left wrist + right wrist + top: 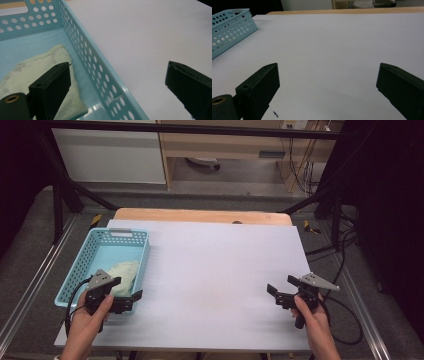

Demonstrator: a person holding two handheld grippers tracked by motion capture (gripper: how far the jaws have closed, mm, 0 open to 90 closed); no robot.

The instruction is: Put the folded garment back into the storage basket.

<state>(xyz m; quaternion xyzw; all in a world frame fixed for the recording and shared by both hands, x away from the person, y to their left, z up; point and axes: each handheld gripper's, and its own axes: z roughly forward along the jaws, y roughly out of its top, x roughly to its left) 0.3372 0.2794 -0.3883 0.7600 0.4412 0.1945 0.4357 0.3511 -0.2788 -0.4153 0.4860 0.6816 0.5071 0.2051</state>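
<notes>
- Left gripper [126,289] hangs over the basket's [76,265] near right wall, jaws wide, holding nothing.
- Pale cloth [124,272], perhaps a bag, lies inside the basket.
- Right gripper [281,286] hovers wide over the table [215,265].

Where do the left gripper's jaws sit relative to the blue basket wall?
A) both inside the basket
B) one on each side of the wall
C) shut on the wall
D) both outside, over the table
B: in the left gripper view the left gripper is open, one jaw over the pale cloth inside the blue basket, the other over the white table.
</notes>
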